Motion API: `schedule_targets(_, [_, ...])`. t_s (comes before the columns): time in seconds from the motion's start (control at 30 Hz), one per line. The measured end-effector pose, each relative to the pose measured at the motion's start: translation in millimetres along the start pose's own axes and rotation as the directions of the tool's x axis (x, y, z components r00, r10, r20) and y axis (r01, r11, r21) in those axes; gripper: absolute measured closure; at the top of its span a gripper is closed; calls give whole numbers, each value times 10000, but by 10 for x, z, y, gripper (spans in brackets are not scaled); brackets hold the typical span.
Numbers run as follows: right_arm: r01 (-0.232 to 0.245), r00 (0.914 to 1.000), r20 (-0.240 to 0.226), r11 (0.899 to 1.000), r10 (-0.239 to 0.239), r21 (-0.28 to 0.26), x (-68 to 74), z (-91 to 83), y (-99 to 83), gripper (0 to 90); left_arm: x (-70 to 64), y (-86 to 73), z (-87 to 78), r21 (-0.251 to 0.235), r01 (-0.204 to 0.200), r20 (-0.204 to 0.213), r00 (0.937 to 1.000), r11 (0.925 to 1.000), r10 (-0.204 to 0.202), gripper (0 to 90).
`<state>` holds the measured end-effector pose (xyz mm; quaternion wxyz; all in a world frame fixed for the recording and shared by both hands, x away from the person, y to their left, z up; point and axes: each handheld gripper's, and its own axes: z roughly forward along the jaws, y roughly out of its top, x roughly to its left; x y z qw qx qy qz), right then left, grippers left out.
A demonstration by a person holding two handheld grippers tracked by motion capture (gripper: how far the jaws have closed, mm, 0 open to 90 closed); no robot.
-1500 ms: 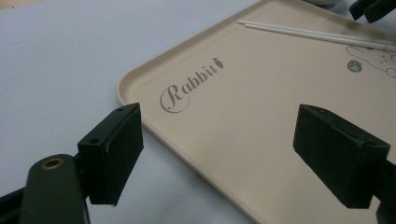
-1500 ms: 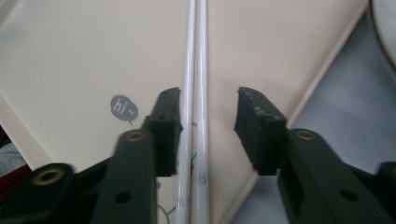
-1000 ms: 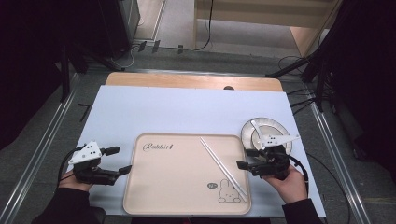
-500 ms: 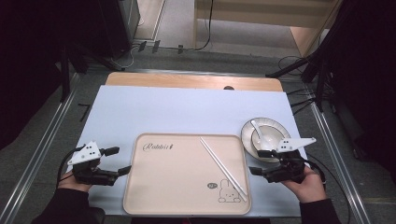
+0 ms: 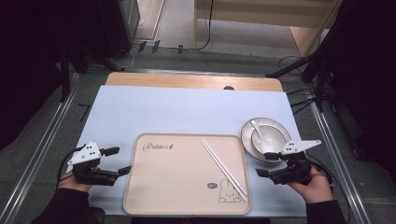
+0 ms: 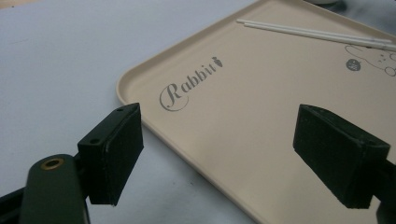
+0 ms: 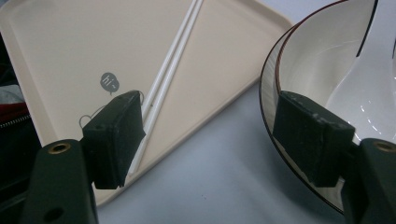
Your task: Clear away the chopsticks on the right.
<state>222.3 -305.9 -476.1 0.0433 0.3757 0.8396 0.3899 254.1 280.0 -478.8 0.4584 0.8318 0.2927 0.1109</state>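
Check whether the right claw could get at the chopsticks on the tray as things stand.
Probably yes. The right claw is open, just off the tray's right edge, and the chopsticks lie bare on the tray's right part with nothing between. The plate with bowl and spoon sits behind the claw, off that path.

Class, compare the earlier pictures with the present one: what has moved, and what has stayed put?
The right gripper has pulled back from the plate toward the table's near right corner, jaws open and empty. The left gripper stayed open beside the tray. Tray, chopsticks, plate, bowl and spoon lie as before.
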Motion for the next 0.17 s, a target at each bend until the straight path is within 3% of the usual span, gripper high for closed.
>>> schedule_targets(0.17, [53,9999,94,10000,-53,20,-7,7,-7,253,6,5,-4,27,-16,29,10000,10000,16,164])
